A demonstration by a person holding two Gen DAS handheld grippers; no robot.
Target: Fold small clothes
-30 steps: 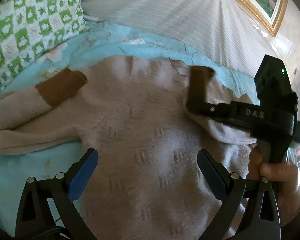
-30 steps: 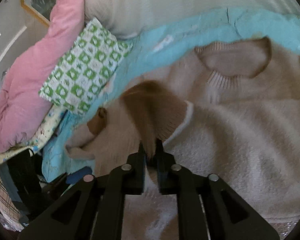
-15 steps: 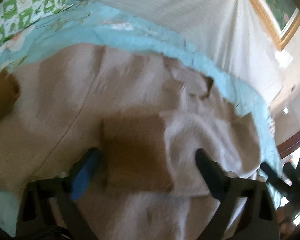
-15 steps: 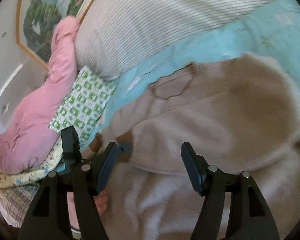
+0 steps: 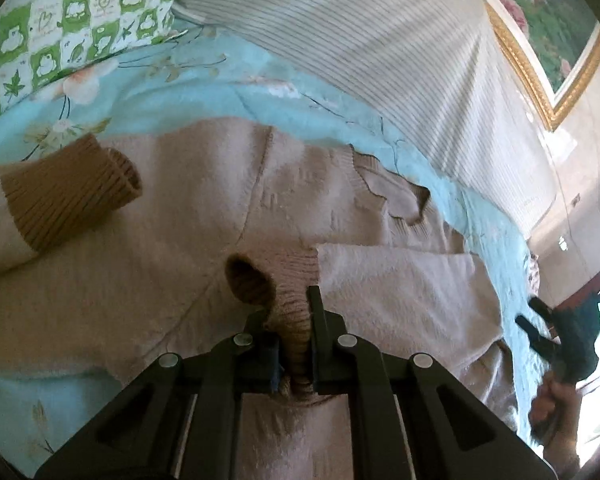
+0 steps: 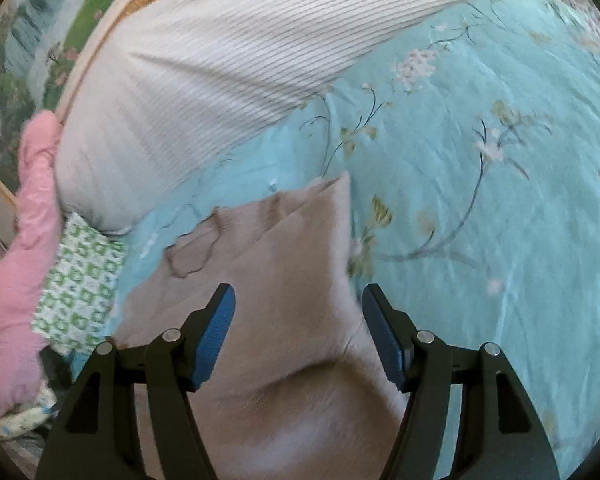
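Your left gripper (image 5: 294, 334) has just closed onto the brown ribbed cuff (image 5: 260, 280) of the soft beige knitted sweater (image 5: 148, 264) lying on the turquoise floral bedsheet (image 6: 480, 160). Your right gripper (image 6: 298, 334) hangs spread, probably empty. Limp knit sags; grip ribbing.

Each hand-held gripper is built of black plastic arms joined by round silver screws. On the right hand-held gripper (image 6: 298, 336) ribbed blue pads (image 6: 216, 330) are fitted; on the left hand-held gripper (image 5: 290, 344) a blue edge is glimpsed.
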